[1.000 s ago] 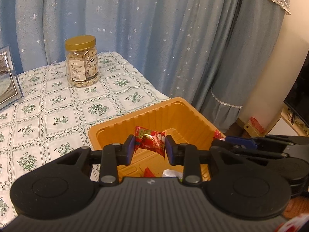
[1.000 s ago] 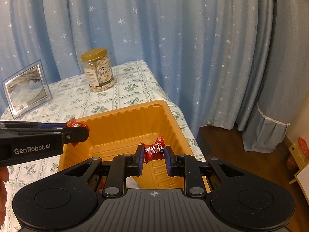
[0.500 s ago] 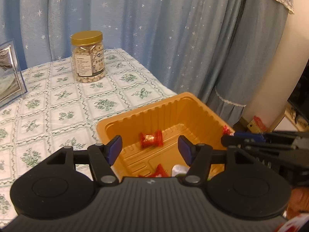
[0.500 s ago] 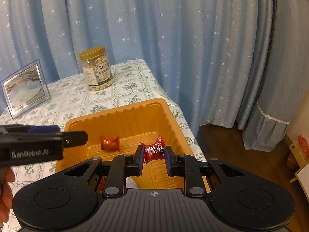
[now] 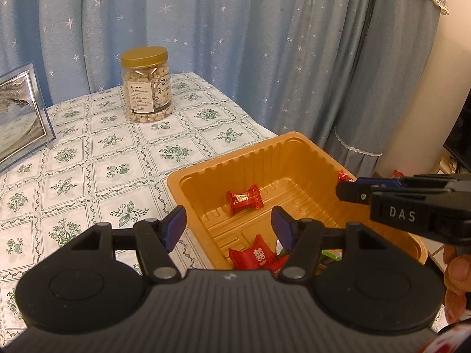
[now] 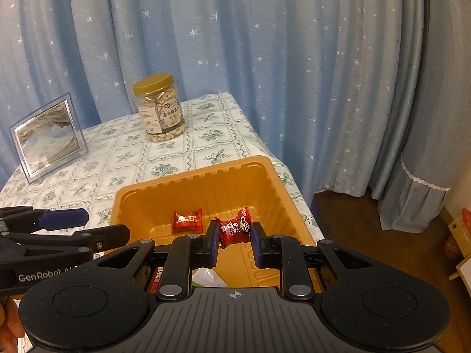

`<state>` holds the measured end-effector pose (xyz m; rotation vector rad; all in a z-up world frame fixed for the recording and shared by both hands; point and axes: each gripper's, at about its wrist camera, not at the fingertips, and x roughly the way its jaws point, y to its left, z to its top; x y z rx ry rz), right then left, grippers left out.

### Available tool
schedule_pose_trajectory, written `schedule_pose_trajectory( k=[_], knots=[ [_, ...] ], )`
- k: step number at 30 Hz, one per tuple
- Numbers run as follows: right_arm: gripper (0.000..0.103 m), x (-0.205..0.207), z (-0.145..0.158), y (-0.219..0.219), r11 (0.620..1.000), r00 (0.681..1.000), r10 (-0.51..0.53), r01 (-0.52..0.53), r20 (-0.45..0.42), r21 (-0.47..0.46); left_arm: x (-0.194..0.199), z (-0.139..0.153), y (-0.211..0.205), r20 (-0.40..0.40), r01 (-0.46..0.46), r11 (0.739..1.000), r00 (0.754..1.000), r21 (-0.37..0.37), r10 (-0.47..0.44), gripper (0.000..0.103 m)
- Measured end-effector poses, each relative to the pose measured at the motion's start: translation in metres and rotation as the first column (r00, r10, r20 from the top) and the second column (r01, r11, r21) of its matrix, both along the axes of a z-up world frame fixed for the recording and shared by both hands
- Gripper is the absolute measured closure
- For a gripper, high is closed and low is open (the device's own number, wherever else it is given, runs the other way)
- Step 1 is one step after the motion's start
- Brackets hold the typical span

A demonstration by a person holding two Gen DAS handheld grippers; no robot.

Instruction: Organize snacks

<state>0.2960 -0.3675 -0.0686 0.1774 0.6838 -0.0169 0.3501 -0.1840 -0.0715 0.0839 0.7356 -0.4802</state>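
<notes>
A: What is nearest in the right wrist view?

B: The right gripper (image 6: 235, 239), at the lower centre. It is clenched on a small red candy in a crinkly foil wrapper (image 6: 234, 229), and holds it over the orange ribbed plastic tray (image 6: 266, 166). The pads press the middle of the candy; the twisted ends stick out above.

A: And the left gripper?

B: In the left wrist view the left gripper (image 5: 228, 228) is released. Its jaws have just been opening, with nothing between them. Beyond it, near the middle of the frame, a second red wrapped candy (image 5: 244, 199) lies on the tray floor.

A: How will such a candy handle?

B: I judge it very light, with a hard core. The foil looks slippery and will crumple, so the thick middle is the best place to hold, not the thin twisted ends. It seems not fragile; a short drop into the tray should do no harm.

A: What is far behind?

B: At the upper left, a clear plastic jar of pale nuts with a gold lid (image 6: 160, 108) stands on the green-flowered tablecloth (image 5: 97, 153), well apart from the tray.
</notes>
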Motion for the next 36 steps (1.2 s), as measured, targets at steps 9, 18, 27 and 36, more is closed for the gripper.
schedule_pose_trajectory(
  k=[9,18,27,36],
  knots=[
    [0.08,0.01,0.0,0.001,0.999,1.0,0.022,-0.022,0.005,0.041,0.001,-0.003,0.005,0.0,-0.014,1.0,1.0,-0.006,0.014,0.043],
    [0.042,0.0,0.002,-0.01,0.997,0.999,-0.017,0.014,0.036,0.075,-0.006,-0.008,0.015,0.0,-0.034,0.999,0.999,0.016,0.034,0.035],
    [0.042,-0.029,0.002,-0.022,0.993,0.997,-0.075,0.077,-0.019,0.094,-0.026,-0.002,0.024,-0.001,-0.062,0.998,0.998,0.023,0.062,0.022],
    [0.042,-0.083,0.023,-0.017,0.988,0.994,-0.099,0.102,-0.037,0.119,-0.069,0.02,0.041,0.0,-0.096,0.995,0.995,-0.033,0.096,0.004]
  ],
)
